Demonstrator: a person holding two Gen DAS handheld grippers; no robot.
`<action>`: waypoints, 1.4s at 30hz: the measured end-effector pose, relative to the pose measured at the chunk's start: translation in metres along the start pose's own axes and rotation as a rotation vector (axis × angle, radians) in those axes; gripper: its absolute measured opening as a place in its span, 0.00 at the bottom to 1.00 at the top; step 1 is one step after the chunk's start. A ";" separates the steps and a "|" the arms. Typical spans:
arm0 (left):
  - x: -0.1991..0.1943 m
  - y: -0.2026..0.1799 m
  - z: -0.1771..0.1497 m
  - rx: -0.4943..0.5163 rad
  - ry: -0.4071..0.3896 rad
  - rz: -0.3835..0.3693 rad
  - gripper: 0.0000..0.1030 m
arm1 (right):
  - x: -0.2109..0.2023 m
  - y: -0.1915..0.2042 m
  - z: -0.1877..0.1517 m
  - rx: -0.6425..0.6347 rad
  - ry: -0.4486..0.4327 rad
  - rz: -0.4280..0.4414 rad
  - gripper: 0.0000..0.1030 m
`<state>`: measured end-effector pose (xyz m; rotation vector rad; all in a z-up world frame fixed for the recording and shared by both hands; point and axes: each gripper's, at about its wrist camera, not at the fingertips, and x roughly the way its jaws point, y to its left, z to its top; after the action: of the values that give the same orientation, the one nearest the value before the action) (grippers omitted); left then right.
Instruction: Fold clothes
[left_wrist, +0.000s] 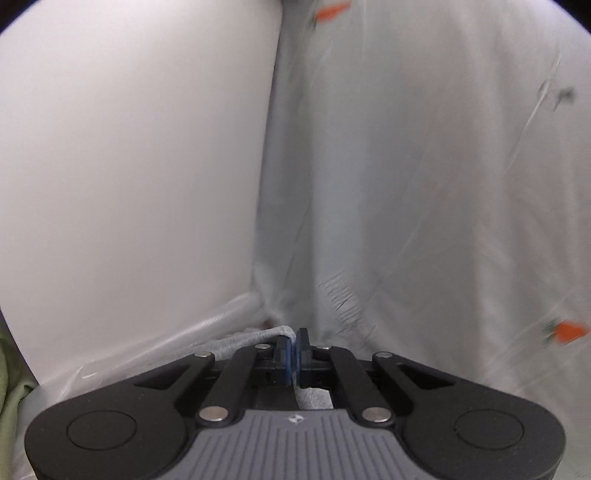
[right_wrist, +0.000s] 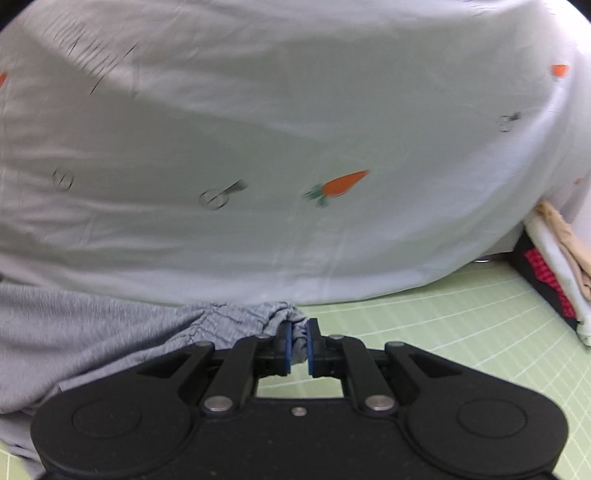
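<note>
pale garment (right_wrist: 258, 129) with carrot print (right_wrist: 341, 184): spread wide ahead of both grippers, hanging over a green grid mat (right_wrist: 461, 317). grey ribbed waistband (right_wrist: 207, 321): gathered along its near edge. right gripper (right_wrist: 298, 345): pads pinched on a bunched end of the waistband. left gripper (left_wrist: 294, 350): pads pressed together on a thin fold of the same edge. folded clothes stack (right_wrist: 554, 266): on the mat, far right. white surface (left_wrist: 129, 147): left of the garment.

Pale carrot-print garment (right_wrist: 280, 122) with grey ribbed hem (right_wrist: 229, 317) (bunched), draped over green mat.
</note>
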<state>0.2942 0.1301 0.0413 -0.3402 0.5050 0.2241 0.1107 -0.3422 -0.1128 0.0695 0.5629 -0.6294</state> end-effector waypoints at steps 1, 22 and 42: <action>-0.011 -0.004 0.004 -0.006 -0.014 -0.012 0.01 | -0.005 -0.008 -0.002 0.013 -0.005 -0.006 0.07; -0.258 -0.168 -0.134 0.131 0.054 -0.248 0.01 | -0.073 -0.231 -0.007 0.077 -0.131 -0.001 0.07; -0.271 -0.164 -0.274 0.126 0.400 0.016 0.62 | -0.026 -0.307 -0.036 0.235 0.137 0.156 0.80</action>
<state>-0.0076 -0.1565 -0.0036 -0.2579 0.9121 0.1380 -0.1007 -0.5692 -0.0971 0.3763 0.6073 -0.5386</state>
